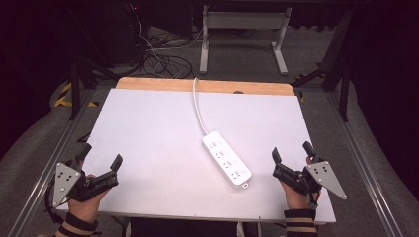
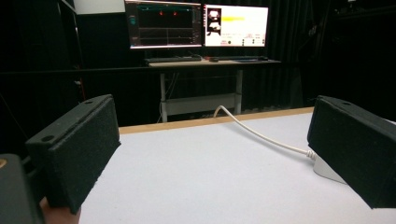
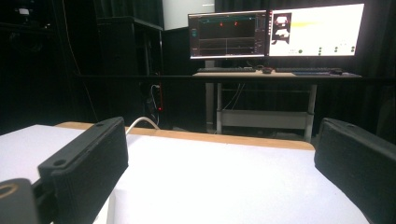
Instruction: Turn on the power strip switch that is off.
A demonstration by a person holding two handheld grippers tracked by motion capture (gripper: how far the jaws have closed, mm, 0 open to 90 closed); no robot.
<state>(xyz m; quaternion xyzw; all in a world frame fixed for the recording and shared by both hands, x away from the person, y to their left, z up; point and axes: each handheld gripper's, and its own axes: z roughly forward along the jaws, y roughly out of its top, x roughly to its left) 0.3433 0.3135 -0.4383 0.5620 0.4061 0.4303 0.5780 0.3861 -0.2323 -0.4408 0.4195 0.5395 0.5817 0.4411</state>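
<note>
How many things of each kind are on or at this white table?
Power strip with its white cord: 1
Handheld grippers, both open: 2, the left gripper and the right gripper
Total: 3

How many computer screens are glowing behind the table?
2: a dark glowing computer screen on the left and a bright white glowing computer screen on the right, side by side on the far desk.
</note>
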